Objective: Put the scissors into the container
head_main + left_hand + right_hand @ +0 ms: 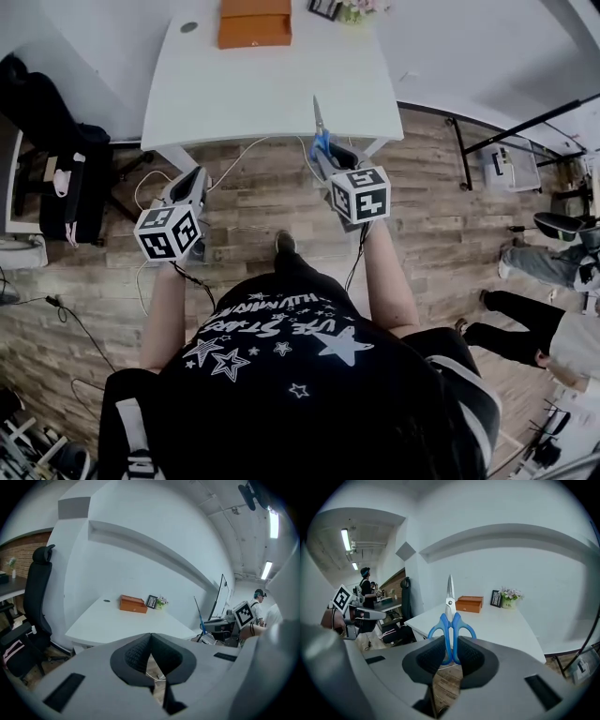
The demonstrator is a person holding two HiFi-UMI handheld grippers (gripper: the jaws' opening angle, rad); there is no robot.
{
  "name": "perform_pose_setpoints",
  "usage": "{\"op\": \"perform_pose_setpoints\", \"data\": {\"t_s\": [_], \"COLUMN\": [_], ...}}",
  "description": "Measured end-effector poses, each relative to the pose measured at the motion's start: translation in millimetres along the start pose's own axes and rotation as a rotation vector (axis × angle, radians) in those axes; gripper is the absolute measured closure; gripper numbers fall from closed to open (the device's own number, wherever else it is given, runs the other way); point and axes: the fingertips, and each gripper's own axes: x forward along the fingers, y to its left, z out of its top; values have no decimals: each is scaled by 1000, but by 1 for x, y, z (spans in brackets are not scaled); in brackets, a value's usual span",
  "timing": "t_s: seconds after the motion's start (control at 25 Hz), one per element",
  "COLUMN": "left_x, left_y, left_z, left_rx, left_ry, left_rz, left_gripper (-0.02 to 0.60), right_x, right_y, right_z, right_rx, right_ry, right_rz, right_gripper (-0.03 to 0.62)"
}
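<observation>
Scissors (450,616) stand blades-up in the right gripper (450,651), its jaws clamped on the blue handles, at the near edge of the white table (272,94). The left gripper (151,645) is closed on nothing. The orange box (255,22) at the far edge is probably the container. Best to carry across with a firm grip, then tip the blades downward over it.
</observation>
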Motion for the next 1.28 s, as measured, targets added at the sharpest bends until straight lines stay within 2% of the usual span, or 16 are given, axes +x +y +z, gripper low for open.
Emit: {"op": "perform_pose_setpoints", "data": {"t_s": [0.32, 0.64, 0.84, 1.04, 1.28], "left_x": [76, 118, 135, 159, 206], "left_y": [-1, 2, 2, 20, 51], "left_z": [33, 49, 54, 65, 95], "left_rx": [1, -22, -28, -23, -15], "left_ry": [5, -2, 10, 13, 6], "left_rz": [27, 69, 67, 54, 34], "left_gripper": [563, 563, 562, 563, 562], "right_x": [52, 85, 98, 119, 153], "right_y": [-59, -88, -99, -109, -134], "right_z": [28, 44, 48, 50, 70], "right_rx": [-9, -39, -37, -37, -46], "right_ry": [9, 19, 33, 53, 63], "right_rz": [44, 108, 120, 102, 66], "right_gripper": [493, 493, 493, 493, 493]}}
